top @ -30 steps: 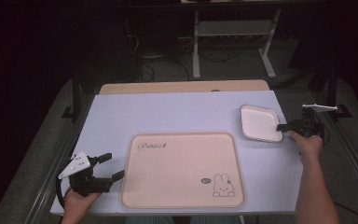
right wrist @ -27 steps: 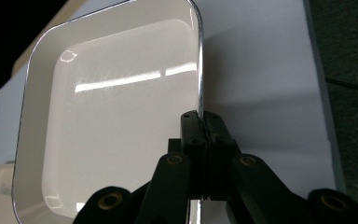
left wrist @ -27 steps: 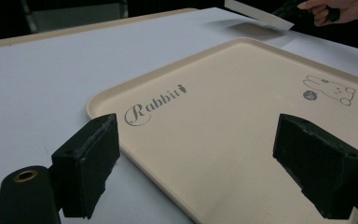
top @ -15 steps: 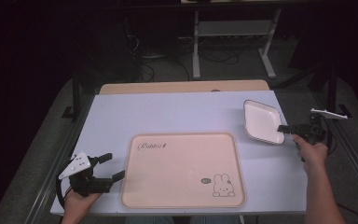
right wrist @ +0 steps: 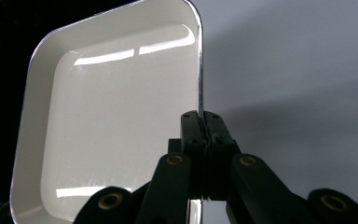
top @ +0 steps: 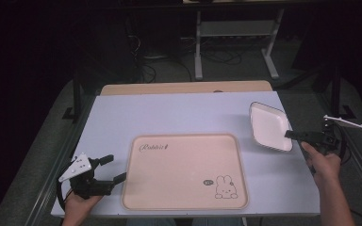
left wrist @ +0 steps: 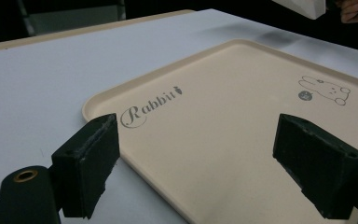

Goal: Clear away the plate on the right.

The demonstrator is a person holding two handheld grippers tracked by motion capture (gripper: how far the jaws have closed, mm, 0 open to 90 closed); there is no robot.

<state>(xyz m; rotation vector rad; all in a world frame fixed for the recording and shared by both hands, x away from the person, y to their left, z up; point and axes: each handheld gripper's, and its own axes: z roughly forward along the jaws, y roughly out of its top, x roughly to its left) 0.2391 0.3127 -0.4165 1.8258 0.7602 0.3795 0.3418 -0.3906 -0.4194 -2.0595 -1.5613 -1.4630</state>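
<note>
On the tray (top: 184,174) (lettered "Rabbit"), left gripper (left wrist: 205,172) jaws gape; right gripper (right wrist: 200,123) pinches plate (right wrist: 116,116).

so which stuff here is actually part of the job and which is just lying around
In play:
- white square plate, pinched at its rim by the right gripper
- beige rabbit tray, just ahead of the open left gripper

Just there:
- white table
- metal stand on the floor behind the table

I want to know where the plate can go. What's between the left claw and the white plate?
The beige bunny tray lies between them on the table, with nothing on it. The high view shows this: left gripper beside its left edge, white plate past its right corner, pinched by the right gripper.
</note>
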